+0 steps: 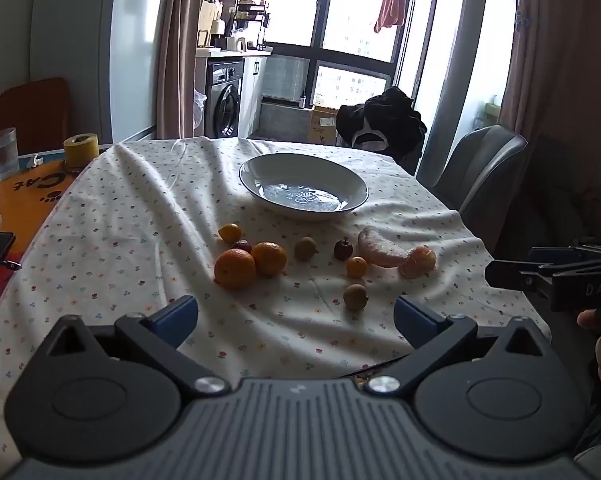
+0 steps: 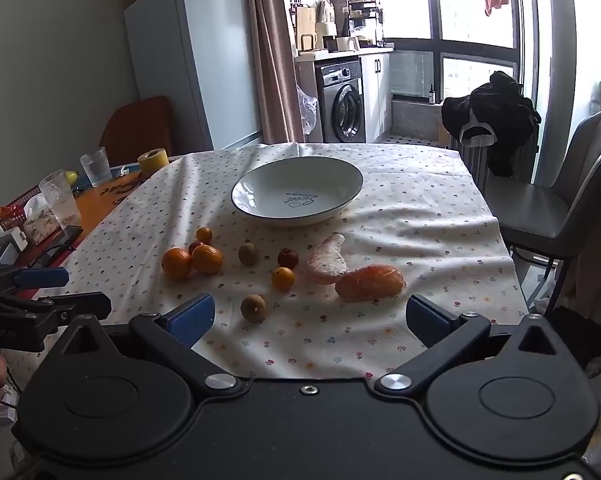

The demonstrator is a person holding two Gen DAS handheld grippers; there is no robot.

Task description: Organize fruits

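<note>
Left tongs (image 1: 296,316) gape wide at the near tabletop (image 1: 140,208) edge, holding nothing. Fruits (image 2: 283,278) lie scattered mid-cloth, oranges (image 2: 192,262) left, peeled segments (image 2: 368,282) right, near side of the empty bowl (image 2: 296,190). Right tongs (image 2: 310,320) likewise spread, empty.

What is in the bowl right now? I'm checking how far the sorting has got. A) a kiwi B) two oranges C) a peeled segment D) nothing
D: the bowl holds no fruit, only its printed lettering shows inside, and all the fruit, such as the oranges, lies on the tablecloth in front of it.
</note>
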